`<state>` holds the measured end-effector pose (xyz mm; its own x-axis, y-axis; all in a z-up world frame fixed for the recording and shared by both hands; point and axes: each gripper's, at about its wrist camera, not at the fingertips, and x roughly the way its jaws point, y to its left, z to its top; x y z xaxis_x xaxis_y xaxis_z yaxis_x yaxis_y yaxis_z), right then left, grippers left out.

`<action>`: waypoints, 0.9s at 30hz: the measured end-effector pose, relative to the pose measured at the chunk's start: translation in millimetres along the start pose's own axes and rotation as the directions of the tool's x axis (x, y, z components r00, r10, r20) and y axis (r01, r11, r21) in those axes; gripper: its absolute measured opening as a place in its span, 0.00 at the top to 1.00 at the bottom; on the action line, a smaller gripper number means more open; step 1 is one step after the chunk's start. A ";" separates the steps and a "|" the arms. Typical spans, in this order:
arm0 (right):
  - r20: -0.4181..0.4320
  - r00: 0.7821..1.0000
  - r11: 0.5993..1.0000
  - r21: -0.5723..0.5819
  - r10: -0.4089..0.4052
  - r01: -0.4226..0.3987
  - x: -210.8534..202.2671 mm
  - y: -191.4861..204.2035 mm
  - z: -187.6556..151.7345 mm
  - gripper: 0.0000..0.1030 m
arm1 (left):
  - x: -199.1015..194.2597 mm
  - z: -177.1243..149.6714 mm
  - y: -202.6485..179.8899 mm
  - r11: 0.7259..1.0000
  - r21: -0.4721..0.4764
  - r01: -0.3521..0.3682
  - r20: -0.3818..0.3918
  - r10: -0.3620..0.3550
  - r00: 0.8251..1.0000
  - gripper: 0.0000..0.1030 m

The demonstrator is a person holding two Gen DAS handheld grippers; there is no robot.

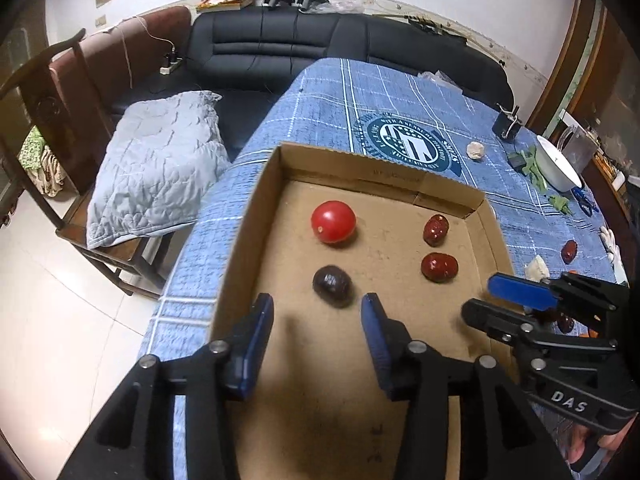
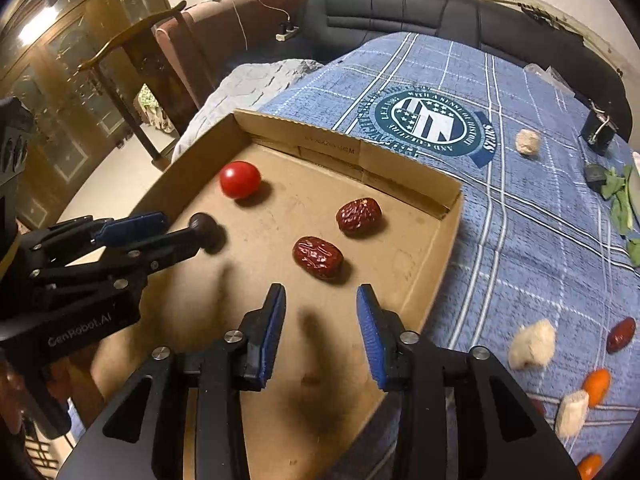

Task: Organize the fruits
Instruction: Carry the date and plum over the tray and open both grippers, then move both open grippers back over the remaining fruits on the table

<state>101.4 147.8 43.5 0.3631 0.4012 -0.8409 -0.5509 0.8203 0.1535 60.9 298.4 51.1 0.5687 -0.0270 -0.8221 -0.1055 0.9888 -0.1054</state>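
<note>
A shallow cardboard box [image 1: 248, 232] [image 2: 400, 168] lies on a blue checked tablecloth. Inside it are a red cherry tomato [image 1: 333, 222] [image 2: 240, 179], two red dates [image 1: 436, 230] [image 1: 439, 267] [image 2: 359, 215] [image 2: 318, 258] and a dark, almost black fruit [image 1: 332, 286] [image 2: 210, 234]. My left gripper [image 1: 317, 300] [image 2: 182, 222] is open over the box floor; the dark fruit rests just beyond its tips, untouched. My right gripper [image 2: 320, 294] [image 1: 480, 296] is open too, empty, with the nearer date just ahead of its tips.
On the cloth right of the box lie a red date [image 2: 621, 335], orange fruits [image 2: 597, 386] and whitish lumps [image 2: 532, 344] [image 2: 527, 142]. A white bowl [image 1: 558, 164] and green leaves [image 2: 618, 200] sit far right. A sofa and a chair stand beyond the table.
</note>
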 end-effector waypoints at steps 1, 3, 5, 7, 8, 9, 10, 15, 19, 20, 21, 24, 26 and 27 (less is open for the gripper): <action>0.004 1.000 1.000 -0.001 0.000 0.000 -3.7 0.7 -2.2 0.64 | -4.9 -2.6 1.1 1.000 -0.006 -0.003 0.008 0.003 1.000 0.46; 0.015 1.000 1.000 0.003 0.003 -0.003 -13.3 1.8 -8.3 0.62 | -14.0 -8.0 3.0 1.000 -0.018 -0.010 0.025 0.011 1.000 0.42; 0.026 1.000 1.000 0.010 0.005 -0.005 -22.0 1.9 -13.2 0.62 | -23.9 -14.2 5.0 0.999 -0.030 -0.018 0.040 0.019 0.999 0.38; 0.043 0.999 1.000 0.015 0.000 -0.001 -33.6 2.5 -19.8 0.58 | -32.6 -20.6 6.4 0.999 -0.047 -0.022 0.052 0.025 0.998 0.33; 0.051 0.999 1.000 0.017 -0.006 0.005 -38.5 2.5 -23.0 0.57 | -36.5 -24.2 6.7 0.998 -0.055 -0.020 0.057 0.023 0.998 0.32; 0.059 0.998 1.000 0.021 -0.013 0.012 -44.3 1.1 -26.8 0.53 | -39.6 -27.4 6.3 0.998 -0.062 -0.018 0.059 0.022 0.998 0.31; 0.067 0.998 1.000 0.025 -0.018 0.016 -49.1 -0.5 -29.8 0.49 | -42.5 -31.0 5.1 0.998 -0.067 -0.017 0.060 0.021 0.998 0.30; 0.103 0.994 0.997 0.062 -0.041 0.034 -75.4 -12.4 -50.7 0.35 | -54.7 -41.2 -10.4 0.998 -0.061 -0.009 0.067 0.013 0.998 0.28; 0.119 0.991 0.993 0.104 -0.060 0.048 -94.5 -31.5 -69.5 0.30 | -60.5 -44.2 -32.3 0.999 -0.042 0.008 0.074 -0.005 0.997 0.24; 0.121 0.990 0.992 0.114 -0.067 0.054 -99.7 -37.4 -74.9 0.29 | -61.5 -44.9 -37.7 0.999 -0.037 0.011 0.073 -0.008 0.997 0.24; 0.126 0.989 0.990 0.128 -0.082 0.066 -105.2 -43.9 -81.7 0.25 | -61.5 -44.8 -44.4 0.999 -0.029 0.019 0.072 -0.017 0.997 0.24; 0.132 0.983 0.981 0.159 -0.129 0.108 -121.2 -65.3 -102.4 0.23 | -61.1 -44.3 -65.0 0.999 -0.007 0.034 0.068 -0.033 0.997 0.24; 0.133 0.978 0.976 0.170 -0.158 0.134 -130.2 -75.7 -113.6 0.23 | -60.8 -44.6 -79.6 0.999 0.004 0.047 0.065 -0.047 0.997 0.24; 0.135 0.973 0.971 0.176 -0.185 0.160 -136.6 -83.3 -120.5 0.23 | -60.5 -44.6 -86.7 0.999 0.010 0.053 0.063 -0.053 0.997 0.24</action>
<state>7.2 -24.4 83.0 0.5573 0.2937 -0.7766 -0.3442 0.9329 0.1058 -0.8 207.7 85.0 0.6241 -0.0704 -0.7782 -0.0672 0.9874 -0.1433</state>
